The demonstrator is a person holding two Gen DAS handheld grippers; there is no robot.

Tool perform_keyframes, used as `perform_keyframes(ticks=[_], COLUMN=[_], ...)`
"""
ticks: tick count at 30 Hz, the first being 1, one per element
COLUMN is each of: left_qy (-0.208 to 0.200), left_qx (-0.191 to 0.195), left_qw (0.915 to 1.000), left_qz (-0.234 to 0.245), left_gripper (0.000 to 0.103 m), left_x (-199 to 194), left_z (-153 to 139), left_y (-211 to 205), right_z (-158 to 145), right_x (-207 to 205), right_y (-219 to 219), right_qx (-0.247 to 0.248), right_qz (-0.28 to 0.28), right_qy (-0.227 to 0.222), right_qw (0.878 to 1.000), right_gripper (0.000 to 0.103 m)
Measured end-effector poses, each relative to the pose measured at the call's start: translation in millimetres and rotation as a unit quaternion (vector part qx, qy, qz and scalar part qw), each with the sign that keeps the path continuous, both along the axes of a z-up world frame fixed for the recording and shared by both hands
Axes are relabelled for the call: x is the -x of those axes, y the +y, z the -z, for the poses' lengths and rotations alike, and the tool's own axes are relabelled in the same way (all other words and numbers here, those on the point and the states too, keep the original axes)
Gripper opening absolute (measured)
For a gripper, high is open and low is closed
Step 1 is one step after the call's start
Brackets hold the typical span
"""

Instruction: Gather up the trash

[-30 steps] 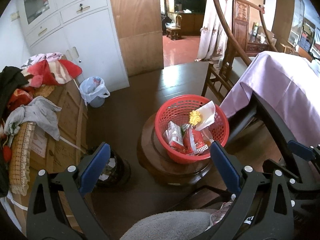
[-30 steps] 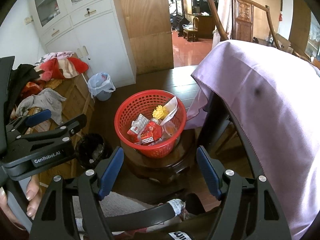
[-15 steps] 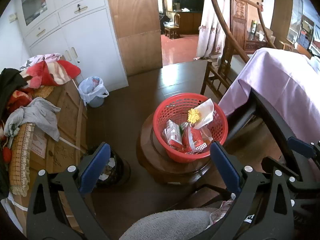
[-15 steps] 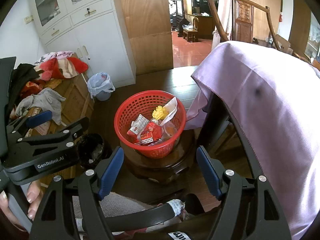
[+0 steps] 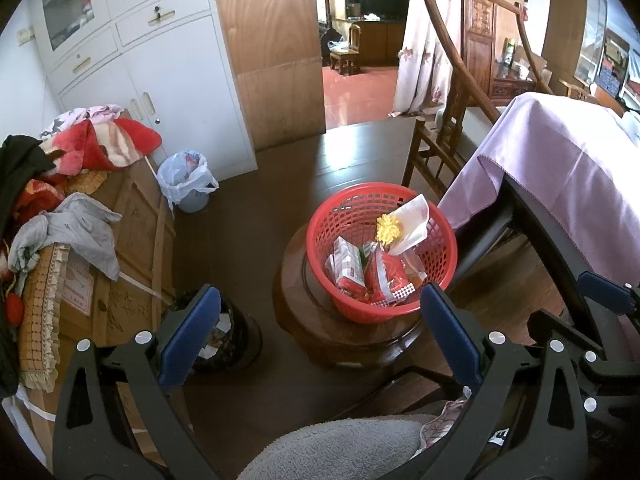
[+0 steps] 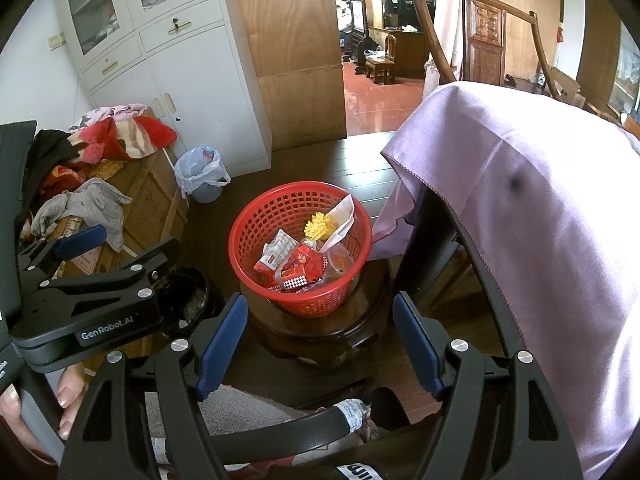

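**Trash sits in a red basket on a round wooden stool, both grippers hanging empty above it**

Trash [image 5: 380,268] fills the bottom of a red plastic basket [image 5: 348,216]: red and white snack wrappers, a clear plastic bag, a white paper sheet leaning on the far side of the rim and a small yellow bow [image 5: 388,229] beside that sheet. The basket stands on a dark round wooden stool [image 5: 304,320], which stands on the dark wooden floor.

Right of the basket, a table under a purple cloth [image 6: 540,208] reaches close to it; one corner of the cloth hangs down just beside the basket's rim. Behind the basket stands a wooden chair [image 5: 452,120]. Left of the basket and lower in both views is a black bin [image 6: 188,300] with crumpled paper inside. Farther left and back, a small bin lined with a white bag [image 5: 186,180] stands against a white cabinet [image 5: 168,72]. A wooden crate [image 5: 136,232] left of the basket carries a heap of clothes in red, grey and black.

The left gripper [image 5: 316,340] hangs nearer than the basket, jaws spread wide with nothing between them. The right gripper [image 6: 320,344] hangs likewise, jaws released and empty, the stool showing between its blue pads [image 6: 222,344]. A hand [image 6: 44,404] grips the left gripper's handle at the lower left of the right wrist view.
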State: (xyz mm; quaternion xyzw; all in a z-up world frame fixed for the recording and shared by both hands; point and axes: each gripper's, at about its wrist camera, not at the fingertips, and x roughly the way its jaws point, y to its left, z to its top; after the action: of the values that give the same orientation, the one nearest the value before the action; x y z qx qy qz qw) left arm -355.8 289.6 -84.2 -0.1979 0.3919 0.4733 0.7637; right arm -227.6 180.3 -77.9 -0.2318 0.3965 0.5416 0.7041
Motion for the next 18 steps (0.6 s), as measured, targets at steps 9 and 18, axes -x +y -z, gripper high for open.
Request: perform_keyframes(ticks=[9,18], left_qy=[0.0,0.001], left_qx=[0.001,0.005], left_qw=[1.0,1.0], left_qz=[-0.001,-0.001], left_gripper=[0.096,0.096], left_x=[2.0,6.3], left_z=[1.6,6.0], left_y=[-0.3,-2.4], right_z=[0.2,-0.1], right_x=[0.1,-0.4], right_y=[-0.3,0.7], right_qx=[0.0,0.0], right_qz=[0.0,0.0], right_qy=[-0.001,0.001], right_qw=[1.0,1.0], right_gripper=[0.074,0.074])
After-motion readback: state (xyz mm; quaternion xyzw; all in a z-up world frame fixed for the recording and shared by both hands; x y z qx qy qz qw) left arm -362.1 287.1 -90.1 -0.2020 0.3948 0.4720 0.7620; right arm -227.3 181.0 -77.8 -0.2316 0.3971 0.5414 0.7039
